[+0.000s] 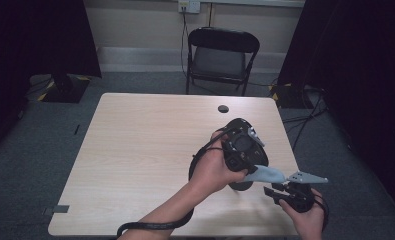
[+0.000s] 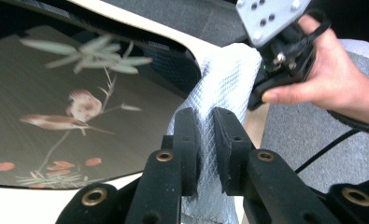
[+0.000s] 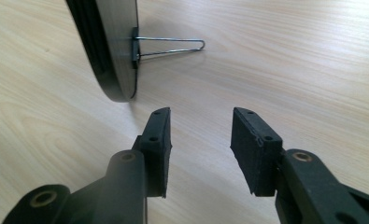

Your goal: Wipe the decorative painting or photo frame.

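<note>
In the high view, a pale cloth (image 1: 270, 174) is seen stretched above the table (image 1: 135, 150) between the left hand-held gripper (image 1: 252, 167) and the right hand-held gripper (image 1: 277, 192). In the left gripper view, the cloth is clamped tight between shut jaws beside a round painted plaque (image 2: 56, 107). In the right gripper view, the jaws are parted and empty, so the cloth could be dragged against the propped plaque (image 3: 112, 46) and tip it

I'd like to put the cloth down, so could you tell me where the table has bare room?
The table's whole left half is bare, from its left edge to the left tool, as is the far strip up to the round hole. The near right corner is crowded: both tools, the cloth and the standing frame.
</note>
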Tool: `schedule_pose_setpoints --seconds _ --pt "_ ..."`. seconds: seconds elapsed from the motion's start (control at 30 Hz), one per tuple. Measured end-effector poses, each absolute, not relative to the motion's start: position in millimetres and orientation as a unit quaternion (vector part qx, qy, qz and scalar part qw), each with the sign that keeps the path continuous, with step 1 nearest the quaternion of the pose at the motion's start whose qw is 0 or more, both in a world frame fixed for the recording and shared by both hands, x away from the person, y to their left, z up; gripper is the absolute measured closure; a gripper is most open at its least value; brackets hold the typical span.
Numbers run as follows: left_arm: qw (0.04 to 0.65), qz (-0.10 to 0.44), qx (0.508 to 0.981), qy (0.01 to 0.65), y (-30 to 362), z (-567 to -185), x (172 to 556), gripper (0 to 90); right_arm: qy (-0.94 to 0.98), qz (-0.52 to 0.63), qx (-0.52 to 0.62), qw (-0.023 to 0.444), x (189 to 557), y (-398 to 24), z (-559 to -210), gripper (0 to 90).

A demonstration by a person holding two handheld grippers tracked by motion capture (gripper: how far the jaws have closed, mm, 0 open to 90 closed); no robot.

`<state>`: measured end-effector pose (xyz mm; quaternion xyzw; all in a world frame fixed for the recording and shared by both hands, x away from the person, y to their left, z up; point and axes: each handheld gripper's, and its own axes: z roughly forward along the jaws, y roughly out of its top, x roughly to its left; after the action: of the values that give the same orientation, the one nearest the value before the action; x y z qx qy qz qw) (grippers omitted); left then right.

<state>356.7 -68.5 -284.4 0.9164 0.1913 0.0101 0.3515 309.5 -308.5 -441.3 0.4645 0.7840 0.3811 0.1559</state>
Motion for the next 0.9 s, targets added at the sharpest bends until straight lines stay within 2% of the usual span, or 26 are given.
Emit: schedule_pose_setpoints --seconds 0.5,0.9 --pt "0.338 0.037 0.918 0.203 -67 -249 370 80.1 0.794 0.387 0.446 0.144 309 -297 -440 56.5" --pt "0.347 0.057 0.909 0.226 -60 -240 382 80.1 0.799 0.398 0.43 0.137 310 -285 -439 55.5"
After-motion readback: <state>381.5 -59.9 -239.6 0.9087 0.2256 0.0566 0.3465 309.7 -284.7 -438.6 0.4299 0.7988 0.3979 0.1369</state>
